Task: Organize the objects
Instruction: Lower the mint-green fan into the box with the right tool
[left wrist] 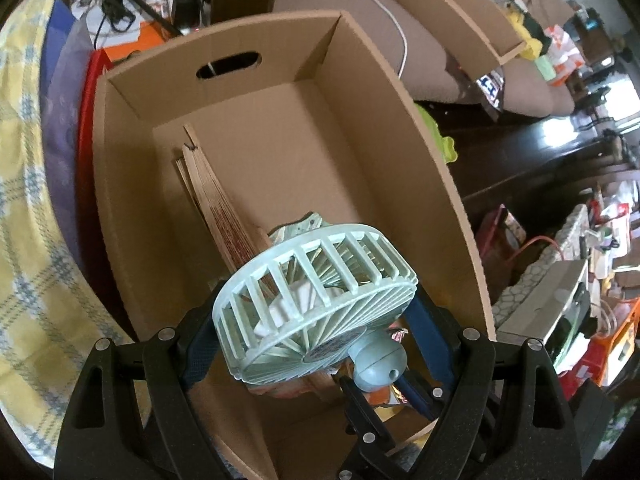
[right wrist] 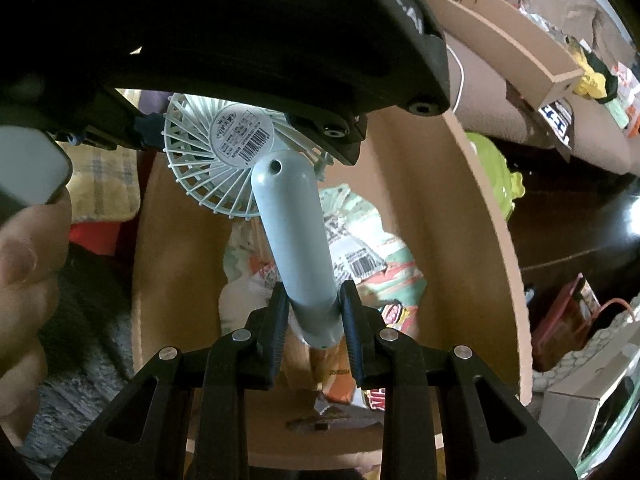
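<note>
A large open brown cardboard box with an oval handle cut-out (left wrist: pixel 280 128) is seen below both grippers, its floor partly covered. A folded wooden slatted hand fan (left wrist: pixel 218 200) is laid along the box's left inner wall, and crinkled printed snack packets (right wrist: pixel 360 264) are piled at the near end. Above these, a pale green handheld electric fan with a round ribbed cage (left wrist: pixel 316 304) is held over the box interior, tilted. Its cage is clamped between the blue-padded fingers of the left gripper (left wrist: pixel 316 320), one pad pressed on each side of the rim. Its smooth grey-green cylindrical handle (right wrist: pixel 298 240) is gripped near the lower end by the right gripper (right wrist: pixel 314 312), whose fingers are closed against both sides.
</note>
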`<state>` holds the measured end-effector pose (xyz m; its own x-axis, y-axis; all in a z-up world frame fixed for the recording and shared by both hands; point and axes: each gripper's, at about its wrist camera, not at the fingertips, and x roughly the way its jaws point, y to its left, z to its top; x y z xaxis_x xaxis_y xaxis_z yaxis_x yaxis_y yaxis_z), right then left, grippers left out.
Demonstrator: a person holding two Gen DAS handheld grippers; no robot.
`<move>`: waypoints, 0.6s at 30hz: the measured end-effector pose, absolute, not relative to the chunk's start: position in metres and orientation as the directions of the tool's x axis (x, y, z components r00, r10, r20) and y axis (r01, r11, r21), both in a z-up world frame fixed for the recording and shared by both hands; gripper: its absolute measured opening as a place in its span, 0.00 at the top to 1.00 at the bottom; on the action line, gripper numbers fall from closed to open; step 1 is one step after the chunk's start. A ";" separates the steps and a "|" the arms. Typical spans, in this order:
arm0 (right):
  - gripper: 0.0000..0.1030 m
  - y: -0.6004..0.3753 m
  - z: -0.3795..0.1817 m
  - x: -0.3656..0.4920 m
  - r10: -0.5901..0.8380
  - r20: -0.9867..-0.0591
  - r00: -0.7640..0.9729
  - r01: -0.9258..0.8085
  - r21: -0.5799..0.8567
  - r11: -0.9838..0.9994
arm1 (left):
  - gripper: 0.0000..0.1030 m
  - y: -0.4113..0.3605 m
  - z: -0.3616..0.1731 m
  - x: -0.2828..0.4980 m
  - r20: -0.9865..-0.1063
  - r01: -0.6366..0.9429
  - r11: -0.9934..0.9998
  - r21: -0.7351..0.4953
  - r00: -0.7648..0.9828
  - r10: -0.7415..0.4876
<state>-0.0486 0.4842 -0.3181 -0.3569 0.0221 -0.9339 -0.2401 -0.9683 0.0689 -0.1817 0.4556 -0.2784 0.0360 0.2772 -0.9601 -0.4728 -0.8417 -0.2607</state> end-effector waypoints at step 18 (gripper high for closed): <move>0.75 0.485 -0.334 -0.045 -0.015 -0.952 -0.307 -0.232 0.090 -0.968 | 0.20 0.451 -0.312 -0.183 -0.937 -0.405 -0.848 -0.342 0.218 0.273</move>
